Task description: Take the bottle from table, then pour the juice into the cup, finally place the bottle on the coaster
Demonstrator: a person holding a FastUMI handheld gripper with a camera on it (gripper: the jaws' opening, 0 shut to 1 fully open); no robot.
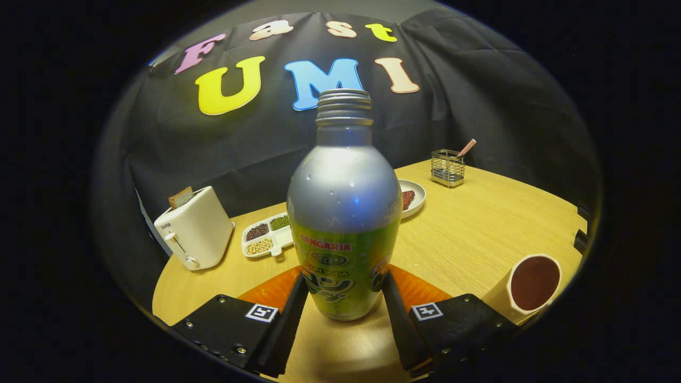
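Pale wooden table (479, 229) under warm light, dark cloth wall behind. Nearest, gripper (343, 303) with both fingers pressed to the lower sides of the bottle (344, 213), clenched on it. Upright between the fingers, silver upper body, green label below, threaded neck uncapped. Base of the bottle visible just over bare wood, whether touching the table or lifted hard to tell. Directly behind the bottle and the fingers, an orange coaster (271, 290), mostly hidden by them, showing as two wedges either side. Off beside the right finger, a white cup (533, 282) tilted toward the camera by the lens, dark reddish inside, liquid or lining not clear, well apart from the bottle. Farther back on the left, a white toaster (194, 229) with a slice of bread (181, 197) standing in its slot. Beside it, nearer the bottle, a white divided tray (267, 236) of dark, green and pale beans, its right end cut off by the bottle. Behind the bottle's right shoulder, a white plate (416, 198) with something reddish-brown on it, partly hidden. Farthest, near the wall, a wire holder (447, 168) with a striped straw (466, 148) leaning out.
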